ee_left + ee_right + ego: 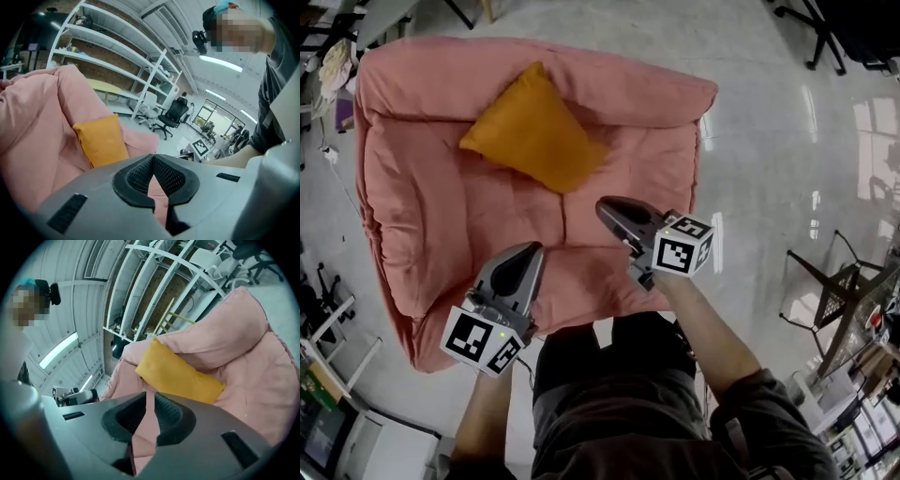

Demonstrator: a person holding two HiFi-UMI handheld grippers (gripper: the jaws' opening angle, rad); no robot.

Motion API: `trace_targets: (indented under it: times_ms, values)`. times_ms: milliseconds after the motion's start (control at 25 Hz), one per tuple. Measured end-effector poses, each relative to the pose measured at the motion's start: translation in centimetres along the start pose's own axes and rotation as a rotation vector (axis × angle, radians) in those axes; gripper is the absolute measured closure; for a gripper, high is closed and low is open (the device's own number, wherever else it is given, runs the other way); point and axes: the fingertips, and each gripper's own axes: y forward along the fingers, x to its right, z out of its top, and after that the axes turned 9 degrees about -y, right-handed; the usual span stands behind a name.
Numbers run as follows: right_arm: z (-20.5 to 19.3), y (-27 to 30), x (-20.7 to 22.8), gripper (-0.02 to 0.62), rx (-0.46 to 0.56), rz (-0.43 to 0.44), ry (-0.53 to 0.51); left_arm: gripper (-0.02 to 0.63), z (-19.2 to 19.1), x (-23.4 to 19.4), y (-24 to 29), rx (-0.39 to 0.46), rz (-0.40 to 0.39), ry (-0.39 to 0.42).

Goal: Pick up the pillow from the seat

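Although both tools hung over the front of the salmon-pink quilted fabric floor seat, neither touched the mustard-orange square fabric pillow. The pillow lay propped against the seat's backrest, well apart from both.

From the head view, the left gripper was near the seat's front edge. The right gripper reached further in, nearer the pillow's lower corner. Only this view showed the person's bare forearms, the glossy grey floor and each tool's marker cube together.

The left gripper view gave what the head view could not: its dark ribbed pads met at the tips, so the claw was clenched on nothing. Pink fabric showed only through the slot below the tips. The pillow stood upright to the left beyond them. This view also took in white metal shelving and a black office chair behind the seat.

The right gripper view showed its own claw clenched and empty too, with just a thin sliver of pink between the pads. The pillow lay just above the jaws, stretching to the right.
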Motion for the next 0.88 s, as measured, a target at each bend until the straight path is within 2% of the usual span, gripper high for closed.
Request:
trace_targets:
  times_ms: [120, 200, 320, 560, 880]
  values:
    - [-2.1, 1.6, 2.9, 0.566, 0.007, -0.006, 0.048, 0.595, -1.3, -1.9, 1.4, -0.037, -0.007, -0.012]
    - [-3.7, 2.5, 4.8, 0.492, 0.009, -0.017, 0.093, 0.595, -1.8, -2.9, 2.2, -0.057, -0.009, -0.02]
    - [-4.9, 3.9, 7.7, 0.468, 0.034, -0.031, 0.151, 0.595, -2.0, -4.2, 3.4, -0.065, -0.011, -0.026]
    - [-7.3, 6.2, 12.5, 0.411, 0.077, -0.025, 0.194, 0.595, -3.5, -6.0, 4.7, -0.104, -0.021, -0.049]
    - [-11.1, 8.7, 16.1, 0.333, 0.068, 0.017, 0.27, 0.595, -5.4, -7.3, 5.3, -0.14, -0.021, -0.071]
